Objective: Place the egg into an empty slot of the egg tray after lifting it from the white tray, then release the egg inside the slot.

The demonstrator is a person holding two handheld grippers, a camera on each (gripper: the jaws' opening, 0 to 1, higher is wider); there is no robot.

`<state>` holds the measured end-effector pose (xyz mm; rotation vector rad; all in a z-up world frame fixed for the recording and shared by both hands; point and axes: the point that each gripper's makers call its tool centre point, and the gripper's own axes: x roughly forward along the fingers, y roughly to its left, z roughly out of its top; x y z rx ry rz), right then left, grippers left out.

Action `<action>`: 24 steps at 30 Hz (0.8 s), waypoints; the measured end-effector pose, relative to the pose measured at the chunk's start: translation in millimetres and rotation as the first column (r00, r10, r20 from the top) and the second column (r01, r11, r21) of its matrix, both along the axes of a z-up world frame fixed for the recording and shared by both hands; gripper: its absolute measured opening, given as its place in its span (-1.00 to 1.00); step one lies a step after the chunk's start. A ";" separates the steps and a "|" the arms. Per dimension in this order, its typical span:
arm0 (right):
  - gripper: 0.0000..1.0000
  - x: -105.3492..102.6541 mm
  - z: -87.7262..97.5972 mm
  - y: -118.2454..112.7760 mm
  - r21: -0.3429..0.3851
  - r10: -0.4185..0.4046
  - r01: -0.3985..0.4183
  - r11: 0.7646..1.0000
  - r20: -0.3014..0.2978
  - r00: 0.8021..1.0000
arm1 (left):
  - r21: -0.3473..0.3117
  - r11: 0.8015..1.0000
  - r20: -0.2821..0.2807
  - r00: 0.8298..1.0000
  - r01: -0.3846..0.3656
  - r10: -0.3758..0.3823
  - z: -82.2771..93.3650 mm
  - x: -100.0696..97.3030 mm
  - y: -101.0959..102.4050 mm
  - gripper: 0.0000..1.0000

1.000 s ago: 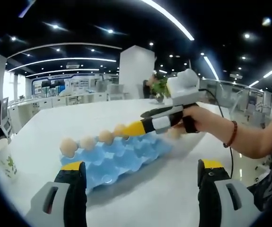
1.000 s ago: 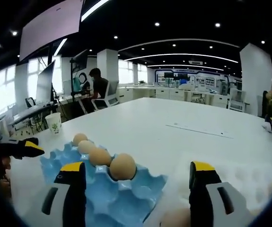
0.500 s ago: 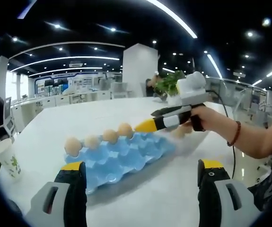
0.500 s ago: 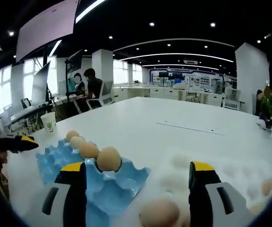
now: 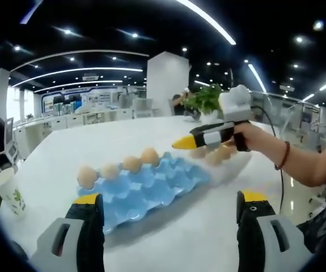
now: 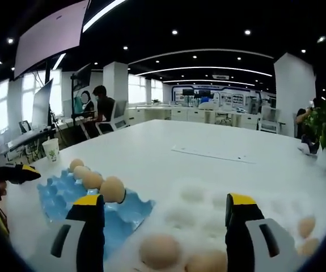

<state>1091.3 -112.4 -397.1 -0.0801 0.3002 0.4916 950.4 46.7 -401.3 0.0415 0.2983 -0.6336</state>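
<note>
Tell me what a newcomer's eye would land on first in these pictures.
Probably the blue egg tray on the white table, with four eggs lined along its far edge in the left gripper view. Next, the right gripper, held in a hand, reaching over the white tray beside it. In the right gripper view, loose eggs lie on that tray between the open jaws.

Egg tray (image 6: 66, 195) left of white tray (image 6: 236, 209).
</note>
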 end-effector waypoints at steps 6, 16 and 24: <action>0.82 -0.5 -0.8 -16.6 -0.004 -0.020 0.020 1.000 0.001 1.000 | 0.014 1.000 0.001 1.000 -0.013 0.013 -0.7 0.3 2.8 0.98; 0.80 0.3 0.7 -47.2 0.000 -0.069 0.069 0.998 0.008 0.998 | 0.020 1.000 0.004 1.000 -0.022 0.022 0.5 1.5 2.1 0.98; 0.78 -0.5 4.3 -76.1 -0.007 -0.117 0.117 0.993 0.025 0.993 | 0.024 0.999 0.008 1.000 -0.025 0.024 0.7 1.8 1.1 0.97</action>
